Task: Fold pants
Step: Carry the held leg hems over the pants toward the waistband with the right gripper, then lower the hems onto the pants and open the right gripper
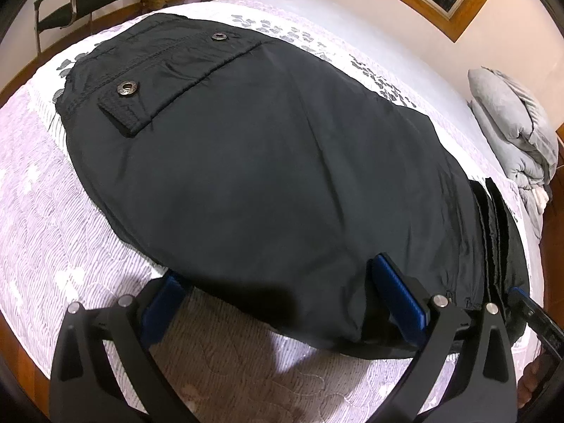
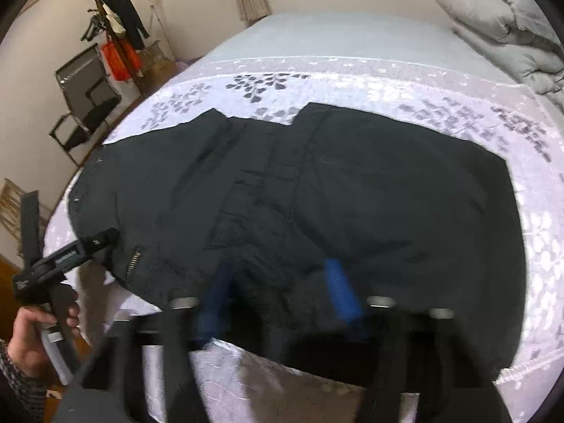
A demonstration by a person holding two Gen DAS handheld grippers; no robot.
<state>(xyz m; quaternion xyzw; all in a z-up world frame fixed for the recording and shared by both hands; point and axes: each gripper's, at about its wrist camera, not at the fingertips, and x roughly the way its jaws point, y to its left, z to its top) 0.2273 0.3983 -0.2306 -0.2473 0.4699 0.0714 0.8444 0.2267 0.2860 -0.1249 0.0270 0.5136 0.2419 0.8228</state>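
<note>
Black pants (image 1: 268, 162) lie folded flat on the bed, with a snap-button pocket flap (image 1: 127, 88) at the far left. They also show in the right wrist view (image 2: 317, 204). My left gripper (image 1: 282, 296) is open, its blue fingers (image 1: 398, 296) astride the pants' near edge, the fabric lying between them. My right gripper (image 2: 282, 289) is open and blurred, its blue fingers (image 2: 342, 292) over the near edge of the pants. The left gripper also shows at the left of the right wrist view (image 2: 102, 238), held by a hand.
The bed has a lilac patterned cover (image 1: 53, 232) and a wooden frame. A folded grey duvet (image 1: 511, 130) lies at the far right. A black chair (image 2: 84, 105) and a coat stand (image 2: 112, 28) are by the wall.
</note>
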